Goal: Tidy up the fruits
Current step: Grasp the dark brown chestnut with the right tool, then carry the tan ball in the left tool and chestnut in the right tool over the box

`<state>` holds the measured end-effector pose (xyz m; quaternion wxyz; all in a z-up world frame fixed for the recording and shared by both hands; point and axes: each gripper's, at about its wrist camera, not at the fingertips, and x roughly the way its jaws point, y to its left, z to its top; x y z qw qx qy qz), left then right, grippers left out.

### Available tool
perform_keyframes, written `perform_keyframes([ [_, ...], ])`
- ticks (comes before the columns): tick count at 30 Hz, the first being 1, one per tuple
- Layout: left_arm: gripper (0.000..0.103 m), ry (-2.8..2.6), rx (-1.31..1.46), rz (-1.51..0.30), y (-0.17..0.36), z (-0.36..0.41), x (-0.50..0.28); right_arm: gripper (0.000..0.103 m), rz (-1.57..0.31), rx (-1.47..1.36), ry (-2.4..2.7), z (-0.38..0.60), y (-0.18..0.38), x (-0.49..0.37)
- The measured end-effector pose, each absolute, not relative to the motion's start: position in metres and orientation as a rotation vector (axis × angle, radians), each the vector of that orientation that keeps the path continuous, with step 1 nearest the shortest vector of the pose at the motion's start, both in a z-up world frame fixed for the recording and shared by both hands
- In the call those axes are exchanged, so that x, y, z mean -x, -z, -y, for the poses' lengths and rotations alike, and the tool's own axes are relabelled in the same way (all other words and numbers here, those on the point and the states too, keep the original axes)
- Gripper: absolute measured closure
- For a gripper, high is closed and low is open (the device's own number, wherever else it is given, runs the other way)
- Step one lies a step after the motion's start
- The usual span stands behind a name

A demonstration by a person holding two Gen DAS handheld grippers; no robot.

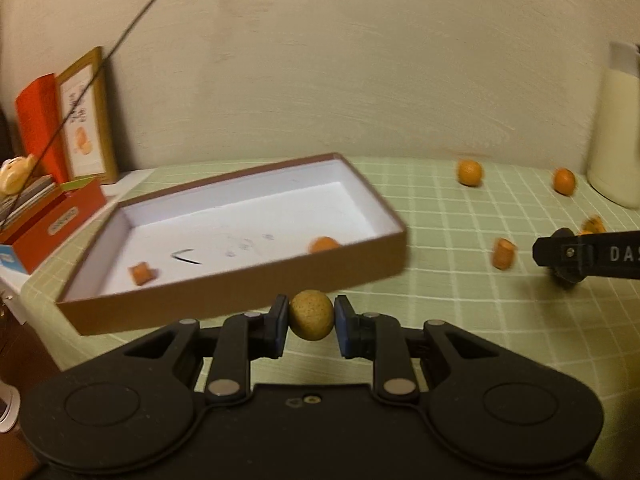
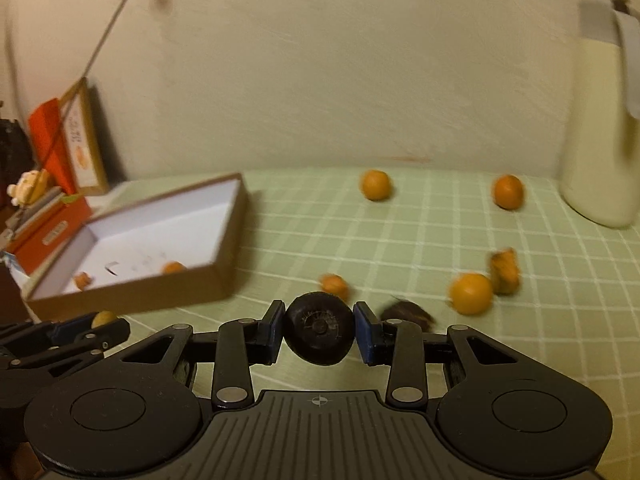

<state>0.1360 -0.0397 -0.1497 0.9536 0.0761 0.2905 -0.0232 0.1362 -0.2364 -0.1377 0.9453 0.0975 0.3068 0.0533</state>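
My left gripper [image 1: 311, 322] is shut on a small yellow-brown round fruit [image 1: 311, 316], held just in front of the near wall of the brown box [image 1: 240, 300]. The box has a white inside with two orange pieces [image 1: 323, 245] [image 1: 142, 274] in it. My right gripper [image 2: 319, 330] is shut on a dark round fruit [image 2: 319, 330] above the green checked cloth [image 2: 400, 240]. Several orange fruits lie on the cloth: [image 2: 375, 185], [image 2: 508, 192], [image 2: 470, 294], [image 2: 335, 285]. The left gripper shows at the lower left of the right wrist view [image 2: 100, 324].
A cream jug [image 2: 596, 140] stands at the back right by the wall. A red box [image 1: 52, 220], a framed picture [image 1: 86, 120] and a small figurine [image 1: 16, 172] crowd the left side. A dark object [image 2: 408, 314] and a brown-orange chunk [image 2: 505, 272] lie on the cloth.
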Motion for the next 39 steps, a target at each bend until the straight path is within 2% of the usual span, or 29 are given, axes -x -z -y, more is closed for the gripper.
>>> perform_keyframes([
  [19,0.088,-0.107,-0.099,-0.555,0.111,-0.048,-0.157,0.066,-0.576,-0.146,-0.275,0.153,0.107,-0.176],
  [39,0.088,-0.172,-0.090,-0.579,0.119,-0.092,-0.202,0.066,-0.597,-0.146,-0.266,0.124,0.120,-0.244],
])
